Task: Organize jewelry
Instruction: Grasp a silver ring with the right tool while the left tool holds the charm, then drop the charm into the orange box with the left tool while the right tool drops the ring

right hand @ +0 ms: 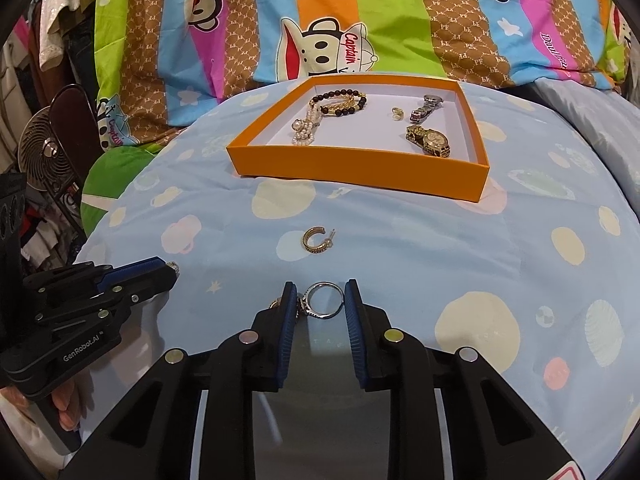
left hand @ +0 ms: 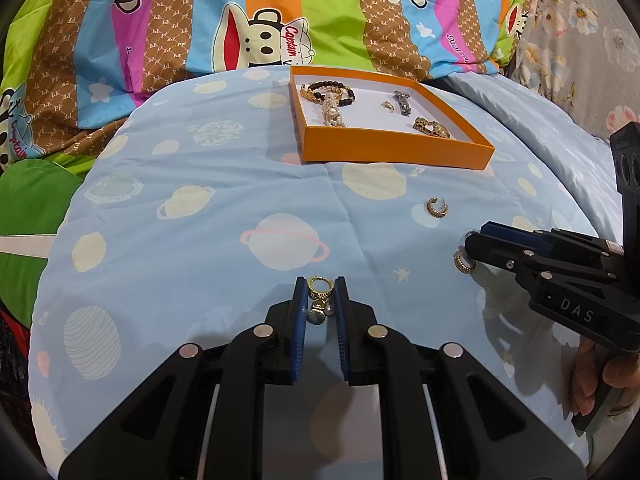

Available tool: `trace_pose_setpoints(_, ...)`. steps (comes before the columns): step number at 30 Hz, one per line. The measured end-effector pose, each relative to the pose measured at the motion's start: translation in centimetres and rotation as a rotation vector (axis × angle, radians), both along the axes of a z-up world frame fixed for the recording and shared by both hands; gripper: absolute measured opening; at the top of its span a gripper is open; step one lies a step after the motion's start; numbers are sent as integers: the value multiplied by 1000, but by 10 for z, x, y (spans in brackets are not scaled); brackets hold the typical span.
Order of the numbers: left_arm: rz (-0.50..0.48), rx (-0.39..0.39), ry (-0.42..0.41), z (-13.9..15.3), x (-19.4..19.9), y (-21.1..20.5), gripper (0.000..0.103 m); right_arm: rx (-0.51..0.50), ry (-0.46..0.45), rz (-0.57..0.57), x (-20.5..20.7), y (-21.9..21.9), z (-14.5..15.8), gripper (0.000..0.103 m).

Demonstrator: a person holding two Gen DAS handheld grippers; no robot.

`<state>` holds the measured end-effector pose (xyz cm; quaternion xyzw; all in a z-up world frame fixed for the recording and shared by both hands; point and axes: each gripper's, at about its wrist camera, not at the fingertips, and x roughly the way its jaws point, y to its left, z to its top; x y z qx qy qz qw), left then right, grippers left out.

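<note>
An orange tray (left hand: 394, 149) (right hand: 360, 168) lies on the blue bedspread and holds a bead bracelet (right hand: 340, 103), a pearl piece (right hand: 305, 128), a small ring (right hand: 397, 113), a silver watch (right hand: 427, 106) and a gold watch (right hand: 429, 141). My left gripper (left hand: 321, 286) is shut on a gold charm earring (left hand: 319, 296). My right gripper (right hand: 318, 298) has its jaws around a silver ring (right hand: 325, 301), touching it; a gold hoop (left hand: 464, 263) lies at its left fingertip. Another gold hoop earring (left hand: 436, 207) (right hand: 316, 241) lies loose on the bed.
A bright cartoon-print quilt (left hand: 280, 20) rises behind the tray. A green pillow (left hand: 28, 208) lies at the left. A small fan (right hand: 44, 152) and hanging clothes stand off the bed's left side. A floral cloth (left hand: 580, 32) is at the far right.
</note>
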<state>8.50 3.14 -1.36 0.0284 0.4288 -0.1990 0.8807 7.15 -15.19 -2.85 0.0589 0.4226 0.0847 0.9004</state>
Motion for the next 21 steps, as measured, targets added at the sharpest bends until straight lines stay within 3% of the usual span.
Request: trace_pose_setpoints(21,0,-5,1,0,0,0,13,5,-7,-85,-5,-23,2,23)
